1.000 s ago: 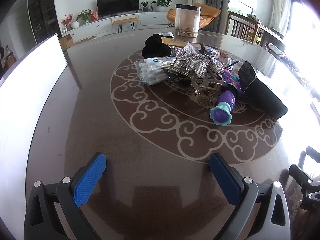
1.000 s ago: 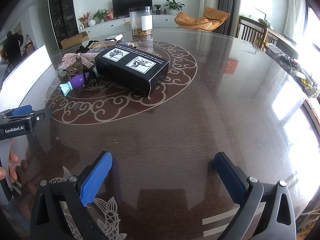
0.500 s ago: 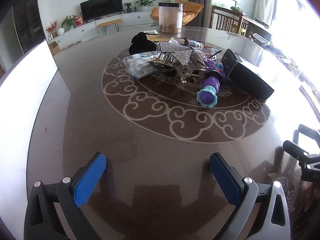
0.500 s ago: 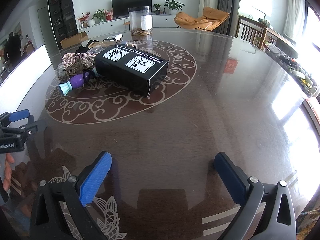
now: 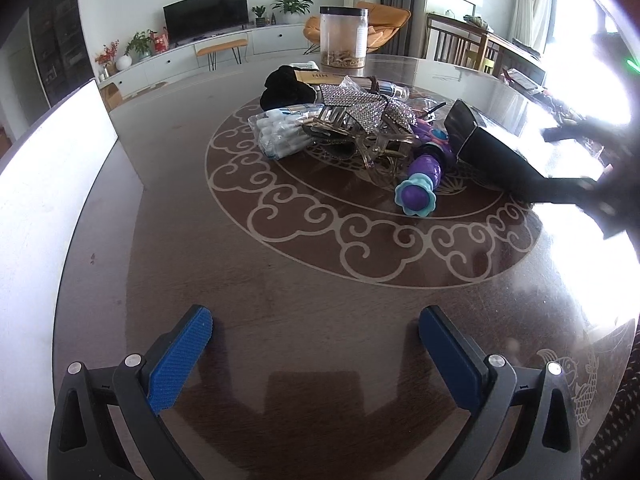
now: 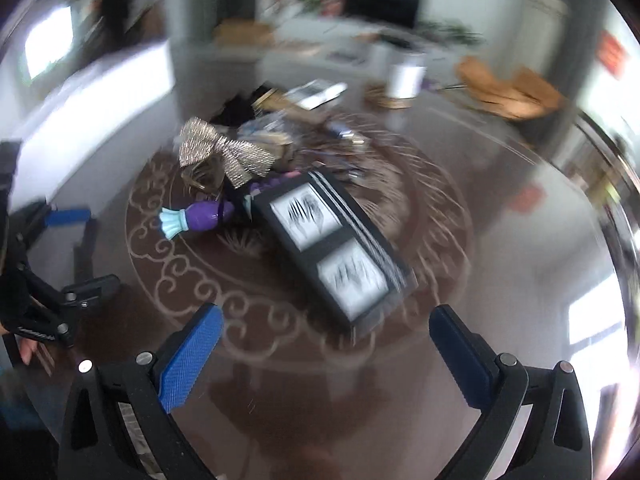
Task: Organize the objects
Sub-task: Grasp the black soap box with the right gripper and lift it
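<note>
Both grippers stand wide apart and hold nothing. The left gripper hovers over the bare near part of the table, well apart from the pile. The right gripper is just before the near end of the black box; this view is blurred.

The box lies flat on the ring pattern at the middle of the table. In the right view its long axis runs from far left to near right, and the near right end points toward the gripper. On its top are two white labels.

The purple toy lies just beside the box, on its left. Its teal flower end points toward the left gripper. Behind it are a glitter bow, a bag of white pieces and a jar.
</note>
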### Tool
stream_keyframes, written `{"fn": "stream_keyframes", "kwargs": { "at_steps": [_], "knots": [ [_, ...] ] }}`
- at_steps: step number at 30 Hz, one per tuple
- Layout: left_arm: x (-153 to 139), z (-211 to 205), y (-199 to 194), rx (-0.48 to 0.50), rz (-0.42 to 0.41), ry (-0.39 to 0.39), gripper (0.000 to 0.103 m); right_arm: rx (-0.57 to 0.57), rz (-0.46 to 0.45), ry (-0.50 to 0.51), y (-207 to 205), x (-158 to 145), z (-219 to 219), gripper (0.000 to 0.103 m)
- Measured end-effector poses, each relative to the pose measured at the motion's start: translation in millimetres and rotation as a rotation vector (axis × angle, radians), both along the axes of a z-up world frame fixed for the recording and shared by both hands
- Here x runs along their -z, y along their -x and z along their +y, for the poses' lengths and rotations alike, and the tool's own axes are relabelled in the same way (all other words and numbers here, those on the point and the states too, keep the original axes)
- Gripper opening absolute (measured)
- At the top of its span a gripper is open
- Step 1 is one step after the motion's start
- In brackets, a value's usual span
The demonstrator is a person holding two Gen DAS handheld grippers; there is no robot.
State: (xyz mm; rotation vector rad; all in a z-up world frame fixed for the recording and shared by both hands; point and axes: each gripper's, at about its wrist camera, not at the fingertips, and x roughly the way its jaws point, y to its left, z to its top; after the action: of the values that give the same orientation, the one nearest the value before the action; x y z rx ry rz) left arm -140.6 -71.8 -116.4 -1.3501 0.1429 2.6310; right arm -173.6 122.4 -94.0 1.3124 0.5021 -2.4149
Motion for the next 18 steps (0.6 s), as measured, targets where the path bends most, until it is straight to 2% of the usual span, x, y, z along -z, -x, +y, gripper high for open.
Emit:
{"fn": "stream_keyframes", "kwargs": {
  "at_steps": [2,4,5,7,8,9,13,18],
  "knots": [
    [0.1,-0.2,-0.3,0.0,0.0,0.0,0.103,-0.066,-0.053,-0.069,25.0,5.7,-12.7,0.103],
    [0.0,0.0,0.0,0.0,0.0,0.0,0.103,-0.1,-0.063,-0.097,40.7,11.4,-21.3,0.103],
    [0.2,-0.2,-0.3,0.0,0.0,0.0,0.103,-0.108,-0.069,-0.089,48.3,11.6,-23.6,0.103],
    [0.2,-0.2,-0.4,0.0,0.0,0.0,0.103,-0.105,-0.087,-0.033,55.8,11.8,-27.3,0.094],
    [0.2,-0.2,-0.4,0.0,0.0,0.0,0.103,-0.084,-0.087,0.002,57.3,11.3,-28.1,0.079],
    [0.2,-0.2,-0.3,0.0,0.0,0.0,0.103,-0.047,-0.068,0.008,56.2,10.1,-25.6,0.072],
    [0.2,-0.2,-0.4,-0.001,0.0,0.0,0.103,0.081,-0.031,0.029,36.7,5.5,-12.7,0.064],
    [0.6,-0.2,-1.1,-0.001,0.0,-0.001,0.103,0.304,-0.001,-0.082,-0.1,1.6,26.5,0.059]
  ]
}}
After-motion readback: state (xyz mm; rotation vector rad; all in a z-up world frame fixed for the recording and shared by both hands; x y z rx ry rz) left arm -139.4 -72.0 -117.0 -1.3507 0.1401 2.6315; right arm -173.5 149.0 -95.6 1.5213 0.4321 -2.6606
